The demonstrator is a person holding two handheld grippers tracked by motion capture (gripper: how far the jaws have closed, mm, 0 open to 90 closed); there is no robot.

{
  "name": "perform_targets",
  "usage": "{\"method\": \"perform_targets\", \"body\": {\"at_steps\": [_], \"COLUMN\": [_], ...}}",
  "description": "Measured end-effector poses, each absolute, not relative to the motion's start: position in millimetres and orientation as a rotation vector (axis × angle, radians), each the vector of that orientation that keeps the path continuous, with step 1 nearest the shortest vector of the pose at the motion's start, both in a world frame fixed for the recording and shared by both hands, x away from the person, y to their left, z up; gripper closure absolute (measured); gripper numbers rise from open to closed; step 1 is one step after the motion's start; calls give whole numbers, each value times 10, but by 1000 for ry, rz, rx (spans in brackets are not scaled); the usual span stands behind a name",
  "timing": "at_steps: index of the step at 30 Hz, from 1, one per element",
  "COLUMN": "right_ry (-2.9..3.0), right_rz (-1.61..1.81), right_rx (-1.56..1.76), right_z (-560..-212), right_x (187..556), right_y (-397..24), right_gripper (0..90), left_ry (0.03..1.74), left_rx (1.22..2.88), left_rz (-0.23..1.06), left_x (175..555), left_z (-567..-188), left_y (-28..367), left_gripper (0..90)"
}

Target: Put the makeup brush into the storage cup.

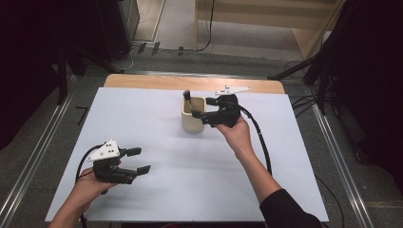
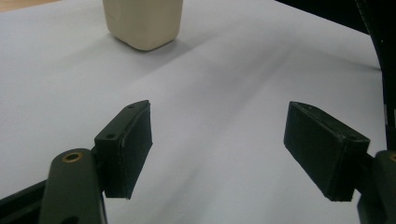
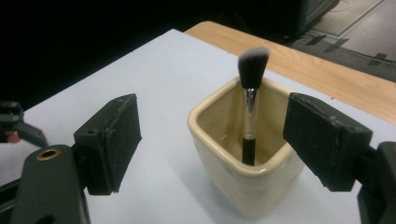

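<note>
Right tool (image 3: 212, 140) agape beside cup (image 3: 243, 186); brush (image 3: 251, 93) inside.

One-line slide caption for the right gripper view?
Open right claw faces a cream cup holding an upright makeup brush.

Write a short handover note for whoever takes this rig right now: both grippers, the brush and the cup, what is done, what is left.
Left gripper: open, empty, low over the white sheet at the near left, apart from the cup.
Right gripper: open, holding nothing, jaws standing either side of the cup's near rim.
Cream square cup: upright near the far middle of the sheet.
Makeup brush: stands in the cup, bristles up, leaning on its far wall.
Done: brush sits in the cup.
Left: probably only drawing the right gripper clear; nothing else lies on the sheet.
</note>
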State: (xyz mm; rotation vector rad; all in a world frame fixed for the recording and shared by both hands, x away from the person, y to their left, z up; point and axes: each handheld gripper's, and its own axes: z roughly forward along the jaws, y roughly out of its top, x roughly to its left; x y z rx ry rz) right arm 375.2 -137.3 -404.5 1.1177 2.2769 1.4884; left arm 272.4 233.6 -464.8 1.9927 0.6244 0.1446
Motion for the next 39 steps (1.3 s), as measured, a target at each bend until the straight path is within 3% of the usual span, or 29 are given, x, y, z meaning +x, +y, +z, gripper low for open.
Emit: {"method": "perform_targets", "body": {"at_steps": [39], "right_ry": [2384], "right_rz": [1577], "right_rx": [924], "right_z": [-4297], "right_x": [3108], "right_y": [-1790], "right_gripper": [195], "left_ry": [622], "left_rx": [2001], "left_rz": [150], "left_x": [2727], "left_z": [-4650], "left_y": [2329], "left_gripper": [243]}}
